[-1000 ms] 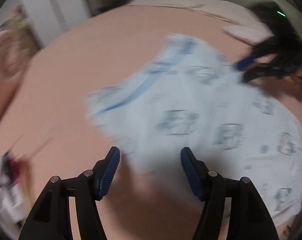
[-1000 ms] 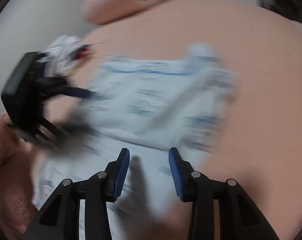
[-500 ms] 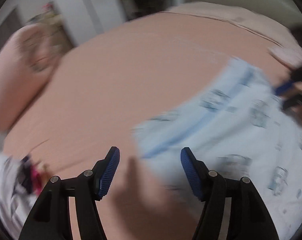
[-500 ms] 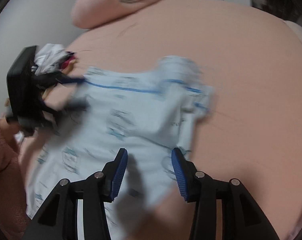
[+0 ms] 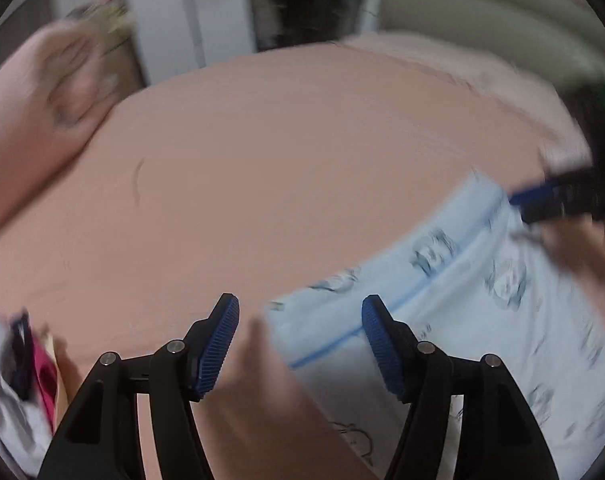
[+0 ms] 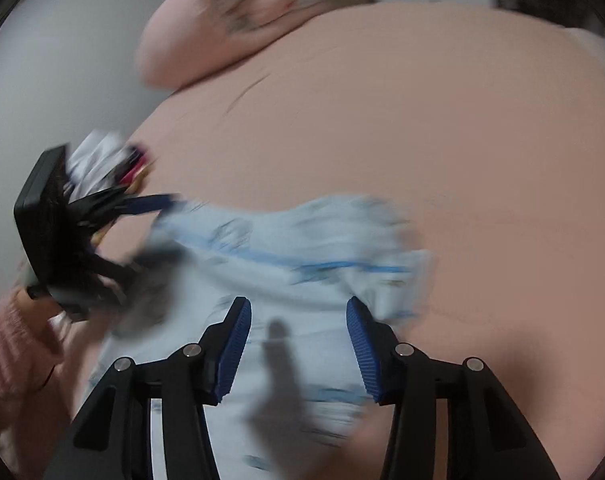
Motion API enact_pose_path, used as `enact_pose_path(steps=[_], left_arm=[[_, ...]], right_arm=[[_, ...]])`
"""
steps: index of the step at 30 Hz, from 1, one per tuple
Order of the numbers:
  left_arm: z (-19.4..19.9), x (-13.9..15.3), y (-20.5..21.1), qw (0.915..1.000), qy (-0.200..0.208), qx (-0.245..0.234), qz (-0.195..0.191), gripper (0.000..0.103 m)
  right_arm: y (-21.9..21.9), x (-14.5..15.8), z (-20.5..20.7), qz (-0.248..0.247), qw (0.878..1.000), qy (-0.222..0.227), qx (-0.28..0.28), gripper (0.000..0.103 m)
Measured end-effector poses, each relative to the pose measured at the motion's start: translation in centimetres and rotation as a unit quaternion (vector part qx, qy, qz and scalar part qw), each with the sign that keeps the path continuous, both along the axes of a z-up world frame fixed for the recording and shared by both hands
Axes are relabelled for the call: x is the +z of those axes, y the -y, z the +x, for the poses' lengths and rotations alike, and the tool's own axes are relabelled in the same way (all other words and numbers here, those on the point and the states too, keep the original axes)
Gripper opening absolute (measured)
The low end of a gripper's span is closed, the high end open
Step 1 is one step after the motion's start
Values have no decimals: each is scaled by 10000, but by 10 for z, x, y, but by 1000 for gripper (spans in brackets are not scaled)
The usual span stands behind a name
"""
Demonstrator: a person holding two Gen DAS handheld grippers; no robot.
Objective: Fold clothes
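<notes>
On the pink bed (image 5: 302, 184), a heap of other clothes (image 5: 10, 380) lies at far left. My left claw (image 5: 300, 344) hovers released, nothing between its pads, the corner of the pale blue printed garment (image 5: 482, 300) just below it. The garment lies spread flat on the sheet. My right claw (image 6: 298, 344) hangs over its middle, jaws opening and empty. A pink pillow (image 6: 238, 20) sits beyond, blurred.
</notes>
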State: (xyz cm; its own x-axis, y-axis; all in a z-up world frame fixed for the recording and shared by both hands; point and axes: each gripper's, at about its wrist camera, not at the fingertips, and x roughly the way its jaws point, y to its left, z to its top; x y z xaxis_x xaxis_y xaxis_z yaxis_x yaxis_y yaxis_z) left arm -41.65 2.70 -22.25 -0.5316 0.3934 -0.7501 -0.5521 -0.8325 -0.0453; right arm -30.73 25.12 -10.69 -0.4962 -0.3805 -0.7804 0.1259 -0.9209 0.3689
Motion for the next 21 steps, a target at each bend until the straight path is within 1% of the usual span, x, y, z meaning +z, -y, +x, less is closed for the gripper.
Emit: enact_pose_path(steps=[1,2,3,4,5,6,7,8,9,10,11,12,13,14,15,16,17,18,19,21], left_arm=[[1,1,-1,9997,31,-105,205,62],[2,-3,-10,9997,-109,-206,-11,62],[0,-13,-22,9977,-301,-230,-571,62],[-3,-28,-36,9901,-473,-238,-1297,62],[-6,-39,-49,9826,-621,-269,-1730,66],[-9,-38,-53,9822,-717,-209,-1723,65],[-14,-30,-52,9826,-783,32,-1682,65],[-18,-20,-48,9812,-900,332,-1677,65],[-19,-8,-42,9803,-1020,618,-1573,62],[-17,1,-38,9868,-912,575,-1210,62],[-13,5,-38,9946,-620,267,-786,63],[-7,7,-43,9977,-395,-90,-537,63],[2,3,-55,9965,-314,-479,-605,63],[8,-2,-66,9933,-300,-813,-761,63],[11,-8,-76,9905,-283,-1023,-874,63],[11,-17,-83,9898,-265,-1055,-925,63],[10,-26,-91,9890,-247,-1086,-977,66],[10,-34,-99,9881,-229,-1118,-1028,66],[5,-38,-103,9893,-200,-1059,-984,67],[-12,-34,-97,9947,-92,-705,-738,68]], right_arm=[[-4,6,3,-91,9999,-44,-46,51],[-3,9,3,-145,9998,-92,-60,52],[3,10,1,-9,9999,-151,-40,52],[12,9,-2,235,9995,-217,0,52],[27,2,-12,467,9987,-215,45,52],[38,-7,-22,633,9978,-167,66,52],[44,-13,-29,765,9970,-113,72,52],[47,-13,-34,802,9967,-140,-27,52],[48,-9,-37,784,9965,-213,-184,52],[50,-3,-37,779,9961,-323,-258,52],[52,5,-35,782,9955,-454,-285,52],[54,12,-32,784,9947,-585,-312,52],[61,15,-33,774,9953,-566,-146,52],[71,14,-35,757,9960,-462,130,52],[82,11,-36,833,9950,-383,396,52],[91,7,-37,978,9927,-329,630,52],[98,0,-39,1264,9881,-261,838,52],[105,-7,-44,1437,9853,-242,897,52],[111,-12,-51,1503,9844,-258,876,52],[120,-16,-62,1621,9835,-345,723,52]])
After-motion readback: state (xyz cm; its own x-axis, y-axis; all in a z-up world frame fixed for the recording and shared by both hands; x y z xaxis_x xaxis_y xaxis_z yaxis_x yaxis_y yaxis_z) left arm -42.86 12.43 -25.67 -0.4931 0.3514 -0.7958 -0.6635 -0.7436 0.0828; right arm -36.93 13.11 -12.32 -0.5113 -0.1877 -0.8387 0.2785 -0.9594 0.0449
